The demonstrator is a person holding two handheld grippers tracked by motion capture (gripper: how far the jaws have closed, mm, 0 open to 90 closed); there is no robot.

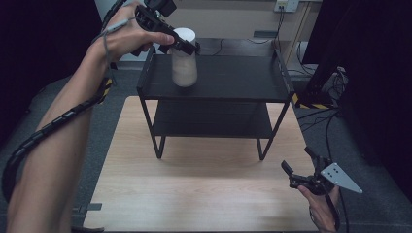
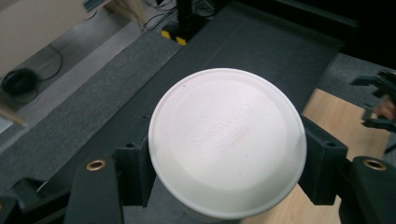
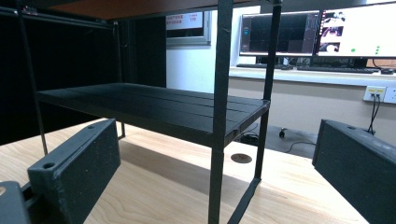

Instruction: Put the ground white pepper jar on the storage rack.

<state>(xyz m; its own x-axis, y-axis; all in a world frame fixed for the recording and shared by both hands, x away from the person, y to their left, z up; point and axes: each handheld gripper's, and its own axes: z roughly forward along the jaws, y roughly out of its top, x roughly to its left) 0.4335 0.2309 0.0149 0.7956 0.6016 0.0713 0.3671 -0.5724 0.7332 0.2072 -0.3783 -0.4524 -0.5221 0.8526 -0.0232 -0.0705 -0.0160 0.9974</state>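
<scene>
A white seasoning bottle (image 1: 184,60) with a white lid hangs in the air over the left part of the black rack's top shelf (image 1: 233,77). My left gripper (image 1: 184,46) is shut on it just under the lid. In the left gripper view the round lid (image 2: 226,142) faces the camera, and both black jaws press the bottle from either side. My right gripper (image 1: 297,171) rests low over the table's front right corner, jaws open and nothing between them. In the right gripper view its fingers (image 3: 74,168) frame the rack's lower shelf (image 3: 154,109).
The two-tier black metal rack (image 1: 214,124) stands at the far half of the wooden table (image 1: 194,189). A dark curtain borders the left and right. Cables and a yellow-black striped base (image 1: 311,104) lie on the floor at the right.
</scene>
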